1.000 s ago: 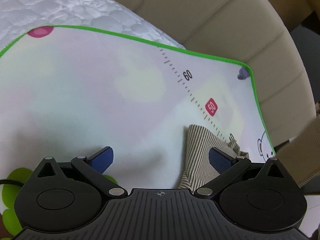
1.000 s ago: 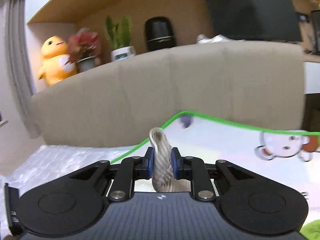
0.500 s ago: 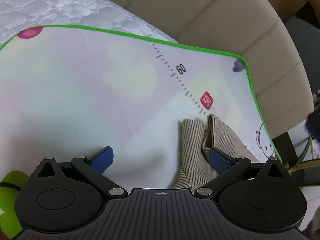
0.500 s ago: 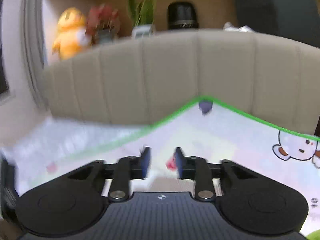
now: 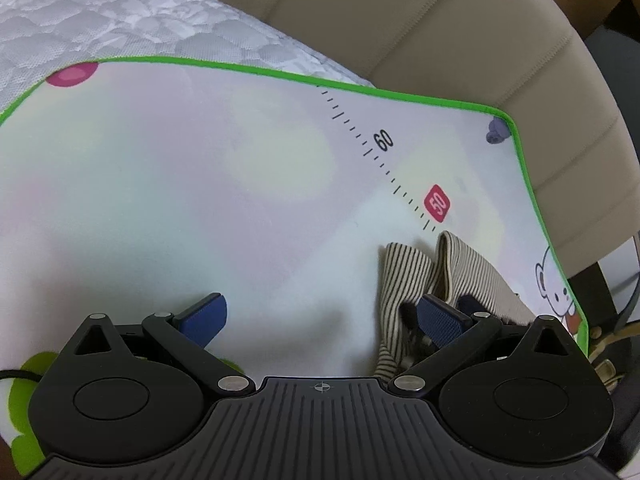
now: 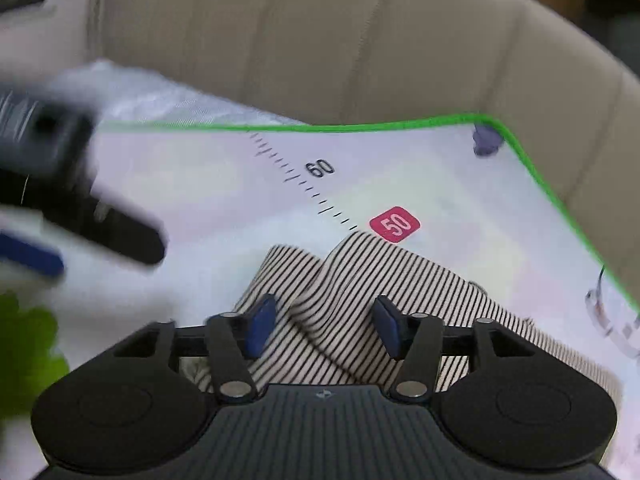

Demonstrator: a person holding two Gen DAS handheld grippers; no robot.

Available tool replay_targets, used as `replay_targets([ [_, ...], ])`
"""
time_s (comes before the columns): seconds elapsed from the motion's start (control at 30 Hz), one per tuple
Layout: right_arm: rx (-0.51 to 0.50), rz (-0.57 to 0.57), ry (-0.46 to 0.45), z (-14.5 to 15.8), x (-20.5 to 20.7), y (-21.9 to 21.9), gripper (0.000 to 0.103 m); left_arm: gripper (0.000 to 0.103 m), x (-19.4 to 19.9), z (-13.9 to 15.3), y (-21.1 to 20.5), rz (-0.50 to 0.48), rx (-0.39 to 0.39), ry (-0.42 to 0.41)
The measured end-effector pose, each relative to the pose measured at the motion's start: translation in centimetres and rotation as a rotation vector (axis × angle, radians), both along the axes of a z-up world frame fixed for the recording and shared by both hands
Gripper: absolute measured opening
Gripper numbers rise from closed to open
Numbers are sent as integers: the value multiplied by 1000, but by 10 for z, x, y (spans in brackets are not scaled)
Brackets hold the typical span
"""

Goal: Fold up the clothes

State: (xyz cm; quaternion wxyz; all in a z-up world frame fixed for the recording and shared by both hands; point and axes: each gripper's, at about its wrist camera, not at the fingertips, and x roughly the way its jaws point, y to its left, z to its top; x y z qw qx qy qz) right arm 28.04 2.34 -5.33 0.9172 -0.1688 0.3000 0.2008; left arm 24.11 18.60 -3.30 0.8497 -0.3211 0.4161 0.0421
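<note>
Careful now: the right tongs (image 6: 322, 330), just narrowing yet gripping nothing, straddle a ridge in the striped garment (image 6: 384, 280) on the play mat (image 5: 200, 184), left tongs (image 5: 320, 314) gaping, so a bunched pinch could wreck the fold.

Both wrist cameras look steeply down, close over the mat (image 5: 200, 200) (sharing its ruler corner).
</note>
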Motion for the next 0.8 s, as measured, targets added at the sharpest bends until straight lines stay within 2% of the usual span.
replay_targets([
  [0.03,36,-14,13,6,2,-6,11,103,0,-1,0,0,-1,3],
  [0.2,262,-107,-27,65,-12,-51,10,103,0,-2,8,35,-17,9],
  [0.33,348,-75,-67,104,-31,-60,10,103,-3,-1,17,86,-27,6],
  [0.4,365,-55,-49,109,-33,-54,10,103,-3,-2,17,85,-27,9],
  [0.5,361,-48,-11,100,-31,-41,13,103,-2,-3,17,82,-27,15],
  [0.6,446,-53,59,90,-29,-40,14,103,-3,-4,19,87,-24,15],
  [0.63,466,-53,59,91,-28,-42,17,103,-3,-4,21,93,-21,14],
  [0.7,473,-65,25,98,-30,-52,30,103,-4,-4,24,104,-9,9],
  [0.73,472,-80,10,102,-32,-60,33,103,-4,-4,24,106,-2,3],
  [0.8,470,-124,-15,109,-34,-83,52,103,-3,-1,19,94,14,-23],
])
